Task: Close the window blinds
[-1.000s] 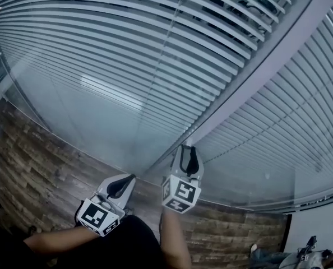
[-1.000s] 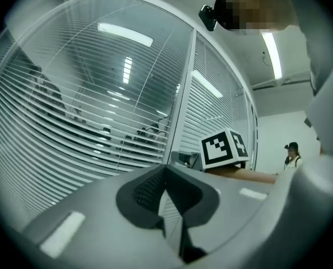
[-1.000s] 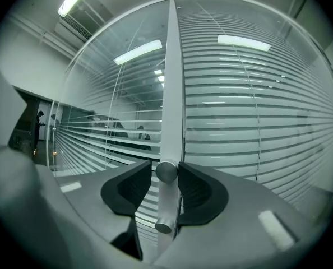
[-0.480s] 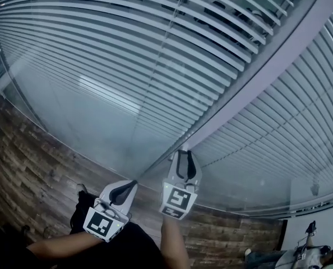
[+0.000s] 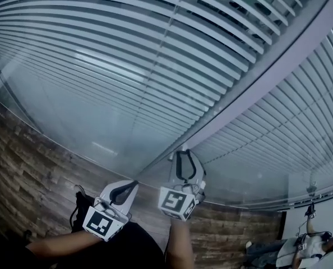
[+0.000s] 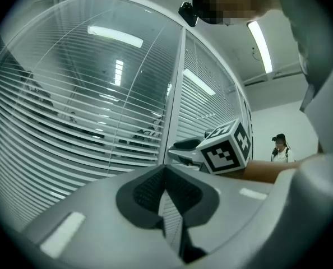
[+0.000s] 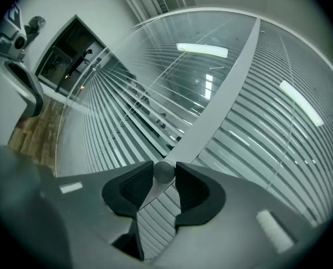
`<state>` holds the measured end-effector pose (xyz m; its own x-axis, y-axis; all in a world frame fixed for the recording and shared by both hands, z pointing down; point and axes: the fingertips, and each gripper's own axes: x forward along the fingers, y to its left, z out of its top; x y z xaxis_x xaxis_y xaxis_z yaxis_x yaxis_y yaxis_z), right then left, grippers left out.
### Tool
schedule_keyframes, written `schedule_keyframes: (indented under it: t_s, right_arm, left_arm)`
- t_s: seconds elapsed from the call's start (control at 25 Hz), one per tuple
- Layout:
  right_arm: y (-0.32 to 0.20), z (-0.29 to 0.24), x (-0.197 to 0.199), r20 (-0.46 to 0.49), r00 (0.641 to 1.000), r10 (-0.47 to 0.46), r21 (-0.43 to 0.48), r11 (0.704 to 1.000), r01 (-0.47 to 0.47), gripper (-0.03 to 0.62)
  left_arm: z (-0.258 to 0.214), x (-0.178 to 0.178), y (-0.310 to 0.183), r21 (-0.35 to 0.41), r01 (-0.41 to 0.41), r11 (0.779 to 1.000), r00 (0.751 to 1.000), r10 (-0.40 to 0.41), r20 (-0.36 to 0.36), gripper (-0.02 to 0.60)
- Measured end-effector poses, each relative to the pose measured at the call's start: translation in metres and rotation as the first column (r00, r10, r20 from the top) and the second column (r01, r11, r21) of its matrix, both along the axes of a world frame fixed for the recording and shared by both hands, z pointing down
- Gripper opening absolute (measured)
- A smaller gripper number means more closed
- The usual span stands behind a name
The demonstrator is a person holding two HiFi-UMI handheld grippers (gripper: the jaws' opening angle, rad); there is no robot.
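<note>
— At the foot of the frame post (image 5: 256,88), what have the right tongs (image 5: 184,152) got?

— A small round grey knob (image 7: 164,174) (only its end-on face shows), pinched between the two dark pads, right against the post's lower end.

— And the left tongs (image 6: 165,171)?

— Pressed together at the tips, with nothing caught in them. They sit just left of the post and lower than the right pair, pointing up at the glass.

— Where are the blinds (image 5: 127,66)?

— On both sides of the post, behind the glass, running from the top down toward the wooden floor (image 5: 32,167). The slats are tilted, with dark gaps between them high up to the left of the post. Lower down they blur into a pale sheet, and I cannot tell the gaps there.

— Do the two tools touch?

— No, they are near each other but apart. From the left one's camera, the right one's marker cube (image 6: 227,147) shows just right of the post.

— Anyone else about?

— A person (image 6: 280,147) stands far off, to the right of the post, very small.
</note>
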<state>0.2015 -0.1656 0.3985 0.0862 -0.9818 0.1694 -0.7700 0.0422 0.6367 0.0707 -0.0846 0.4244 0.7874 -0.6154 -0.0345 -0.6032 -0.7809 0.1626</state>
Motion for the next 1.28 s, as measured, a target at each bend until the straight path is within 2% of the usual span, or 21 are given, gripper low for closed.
schedule_keyframes:
  t_s: [0.2, 0.28, 0.36, 0.4, 0.48, 0.6, 0.72, 0.76, 0.88, 0.96, 1.04, 1.2, 1.28]
  right_arm:
    - [-0.006, 0.002, 0.008, -0.040, 0.999, -0.035, -0.036, 0.999, 0.034, 0.129]
    - [-0.008, 0.000, 0.009, 0.031, 0.998, -0.057, -0.038, 0.998, 0.058, 0.132]
    - [-0.007, -0.001, 0.011, 0.207, 0.977, -0.054, -0.008, 0.998, 0.057, 0.137]
    - [-0.003, -0.001, 0.011, 0.313, 0.949, -0.047, 0.022, 0.999, 0.042, 0.154]
    - [0.004, 0.001, 0.012, 0.495, 0.868, -0.038, 0.084, 0.996, -0.004, 0.176]
    - [0.005, 0.002, 0.015, 0.675, 0.736, -0.042, 0.126, 0.990, -0.060, 0.187]
    - [0.001, -0.002, 0.017, 0.808, 0.587, -0.043, 0.132, 0.985, -0.111, 0.183]
    - [0.001, -0.003, 0.017, 0.835, 0.549, -0.034, 0.129, 0.982, -0.135, 0.179]
    - [0.000, -0.001, 0.017, 0.877, 0.480, -0.007, 0.111, 0.975, -0.190, 0.162]
    - [-0.002, 0.001, 0.016, 0.892, 0.452, 0.002, 0.097, 0.976, -0.195, 0.152]
    - [-0.003, 0.003, 0.018, 0.895, 0.445, 0.008, 0.092, 0.975, -0.203, 0.153]
    - [-0.002, 0.004, 0.021, 0.890, 0.456, 0.000, 0.109, 0.971, -0.214, 0.133]
    - [0.001, 0.004, 0.021, 0.876, 0.483, -0.005, 0.120, 0.971, -0.207, 0.132]
  left_arm:
    - [0.004, 0.007, -0.006, -0.025, 0.012, 1.000, 1.000, -0.012, -0.006, 0.000]
    - [0.005, 0.008, -0.007, -0.039, 0.018, 0.999, 1.000, -0.018, -0.019, 0.000]
    - [0.007, 0.006, -0.006, -0.050, 0.017, 0.999, 1.000, -0.018, -0.022, 0.000]
    - [0.009, 0.003, -0.003, -0.050, 0.018, 0.999, 1.000, -0.019, -0.023, 0.000]
    - [0.014, -0.005, 0.004, -0.050, 0.028, 0.998, 0.999, -0.029, -0.025, 0.000]
    - [0.018, -0.009, 0.009, -0.073, 0.052, 0.996, 0.998, -0.055, -0.029, 0.000]
    - [0.017, -0.011, 0.010, -0.088, 0.079, 0.993, 0.996, -0.081, -0.028, 0.000]
    - [0.018, -0.013, 0.012, -0.091, 0.082, 0.992, 0.996, -0.085, -0.022, 0.000]
    - [0.020, -0.020, 0.016, -0.090, 0.090, 0.992, 0.996, -0.090, -0.001, 0.000]
    - [0.019, -0.025, 0.016, -0.087, 0.100, 0.991, 0.995, -0.099, 0.008, 0.000]
    - [0.017, -0.029, 0.015, -0.085, 0.111, 0.990, 0.994, -0.110, 0.020, 0.000]
    - [0.029, -0.037, 0.018, -0.131, 0.089, 0.987, 0.996, -0.086, 0.027, 0.000]
    - [0.036, -0.037, 0.022, -0.162, 0.076, 0.984, 0.997, -0.073, 0.024, 0.000]
